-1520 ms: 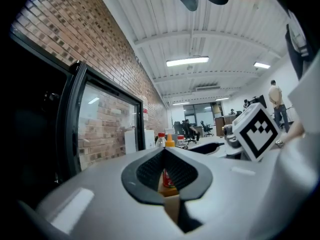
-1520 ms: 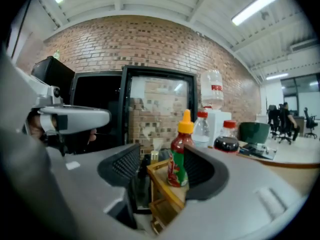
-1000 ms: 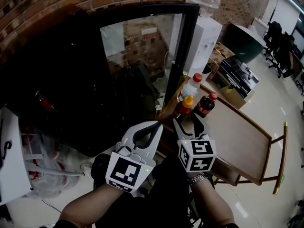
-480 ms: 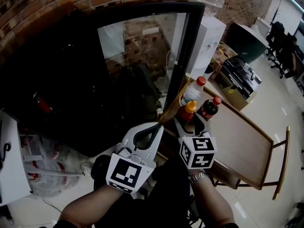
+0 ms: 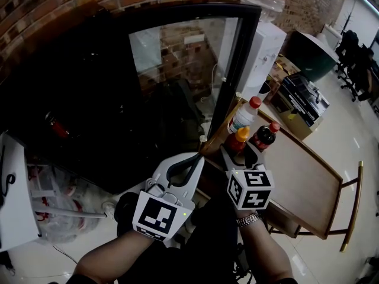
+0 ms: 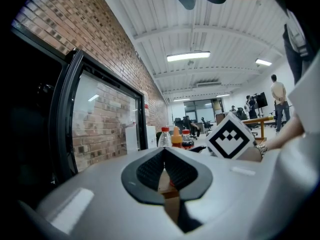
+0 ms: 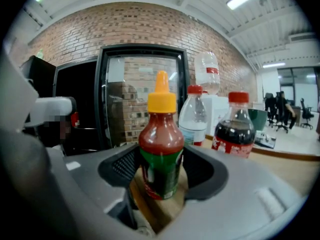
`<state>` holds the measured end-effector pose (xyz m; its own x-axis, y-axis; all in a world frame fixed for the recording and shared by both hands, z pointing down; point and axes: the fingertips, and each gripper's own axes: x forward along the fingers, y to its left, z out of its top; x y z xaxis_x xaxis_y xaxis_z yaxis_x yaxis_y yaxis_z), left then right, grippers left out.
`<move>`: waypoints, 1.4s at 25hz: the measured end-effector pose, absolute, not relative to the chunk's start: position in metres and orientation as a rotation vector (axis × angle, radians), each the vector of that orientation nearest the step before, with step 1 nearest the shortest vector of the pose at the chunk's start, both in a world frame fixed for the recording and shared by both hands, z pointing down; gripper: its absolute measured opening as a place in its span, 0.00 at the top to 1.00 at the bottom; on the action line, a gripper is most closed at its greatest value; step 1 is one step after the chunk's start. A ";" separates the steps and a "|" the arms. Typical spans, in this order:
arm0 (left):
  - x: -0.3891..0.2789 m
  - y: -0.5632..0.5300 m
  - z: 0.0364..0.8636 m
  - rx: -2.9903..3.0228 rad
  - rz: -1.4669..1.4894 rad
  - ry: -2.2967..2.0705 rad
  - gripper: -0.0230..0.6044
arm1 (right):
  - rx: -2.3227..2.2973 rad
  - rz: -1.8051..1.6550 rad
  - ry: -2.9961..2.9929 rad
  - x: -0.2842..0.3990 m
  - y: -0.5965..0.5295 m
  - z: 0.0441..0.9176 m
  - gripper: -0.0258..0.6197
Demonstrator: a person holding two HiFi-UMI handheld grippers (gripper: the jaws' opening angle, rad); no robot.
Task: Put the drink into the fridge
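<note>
Three drinks stand at the near end of a wooden table [image 5: 296, 176]. They are a red bottle with an orange cap [image 5: 238, 139] [image 7: 161, 149], a clear bottle with a red cap [image 5: 244, 116] [image 7: 192, 116] and a dark cola bottle [image 5: 263, 136] [image 7: 235, 129]. My right gripper [image 5: 240, 151] [image 7: 161, 165] is open, its jaws on either side of the orange-capped bottle's lower body and close to it. The bottle stands on the table. My left gripper [image 5: 196, 154] [image 6: 164, 151] is shut and empty, level, beside the right one. The black fridge [image 5: 71, 99] stands ahead with its glass door [image 5: 177, 70] swung open.
A white water dispenser [image 5: 260, 46] with a big bottle on top stands behind the door. Boxes [image 5: 302, 96] lie at the table's far end. A white rack with bags [image 5: 35, 206] is low on the left. People and office chairs are far off to the right.
My right gripper has moved a little forward and down, so the orange-capped bottle now sits deeper between its jaws. The left gripper has stayed put.
</note>
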<state>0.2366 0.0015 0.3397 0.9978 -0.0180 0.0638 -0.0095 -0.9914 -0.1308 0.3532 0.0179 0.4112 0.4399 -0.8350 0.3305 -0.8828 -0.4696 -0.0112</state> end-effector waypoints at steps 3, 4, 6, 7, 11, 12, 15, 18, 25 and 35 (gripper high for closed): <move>0.231 0.001 0.334 -3.016 -0.080 0.048 0.96 | 2.529 0.411 -1.528 0.349 0.020 0.404 0.55; 0.229 0.001 0.333 -3.013 -0.078 0.053 0.96 | 2.528 0.399 -1.536 0.346 0.020 0.400 0.54; 0.226 0.001 0.330 -3.009 -0.072 0.065 0.96 | 2.524 0.373 -1.555 0.340 0.020 0.392 0.55; 0.223 0.001 0.328 -3.009 -0.066 0.072 0.96 | 2.520 0.361 -1.566 0.336 0.020 0.388 0.55; 0.211 -0.002 0.325 -2.988 -0.056 0.100 0.96 | 2.492 0.309 -1.628 0.314 0.016 0.372 0.54; 0.207 -0.003 0.323 -2.985 -0.052 0.113 0.96 | 2.483 0.296 -1.647 0.307 0.014 0.367 0.55; 0.194 -0.009 0.319 -2.978 -0.043 0.161 0.96 | 2.447 0.258 -1.714 0.286 0.007 0.356 0.55; 0.177 -0.018 0.316 -2.970 -0.037 0.226 0.96 | 2.394 0.225 -1.795 0.261 -0.005 0.348 0.55; 0.128 -0.046 0.309 -2.947 -0.038 0.387 0.96 | 2.251 0.172 -1.970 0.198 -0.040 0.335 0.55; 0.057 -0.106 0.307 -2.917 -0.050 0.612 0.96 | 2.058 0.130 -2.156 0.119 -0.106 0.328 0.55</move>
